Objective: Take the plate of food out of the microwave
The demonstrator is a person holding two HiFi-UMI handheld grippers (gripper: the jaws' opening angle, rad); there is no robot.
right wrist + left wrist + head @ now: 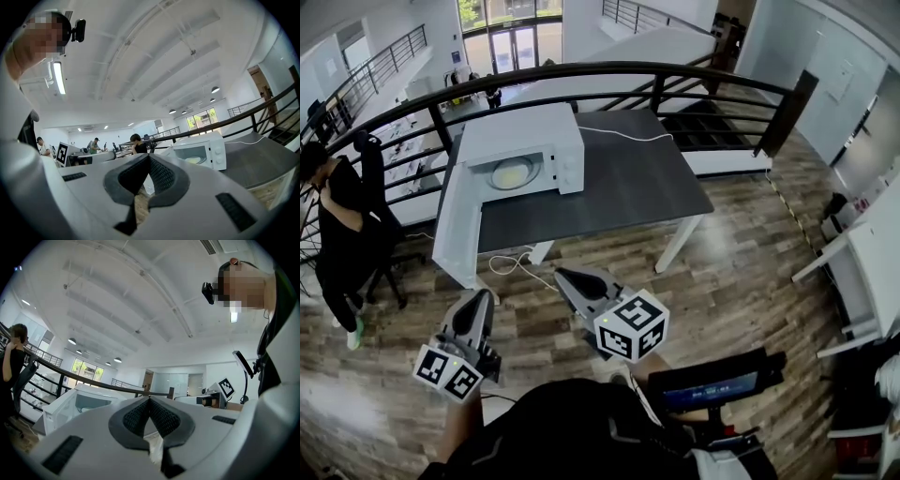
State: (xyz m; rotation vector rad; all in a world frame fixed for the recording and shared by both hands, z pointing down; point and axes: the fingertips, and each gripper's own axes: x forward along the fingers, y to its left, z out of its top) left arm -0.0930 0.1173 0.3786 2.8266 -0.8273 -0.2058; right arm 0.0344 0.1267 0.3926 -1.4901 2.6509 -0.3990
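A white microwave (pixel 525 145) stands on the far left part of a dark table (pixel 628 183), its door (pixel 457 220) swung wide to the left. Inside sits a plate of pale yellow food (pixel 514 173), which also shows in the right gripper view as the plate (pixel 194 160) in the microwave (pixel 206 150). My left gripper (pixel 478 295) and right gripper (pixel 561 274) hover over the wooden floor, well short of the table, both tilted toward it. The left gripper (pixel 150 399) is shut and holds nothing. Nothing sits in the shut right gripper (pixel 149 157) either.
A black railing (pixel 609 70) curves behind the table. A person in black (pixel 337 225) stands by a chair at the left. A white cable (pixel 623 134) lies on the table and another (pixel 511 264) on the floor. White furniture (pixel 867 262) stands at the right.
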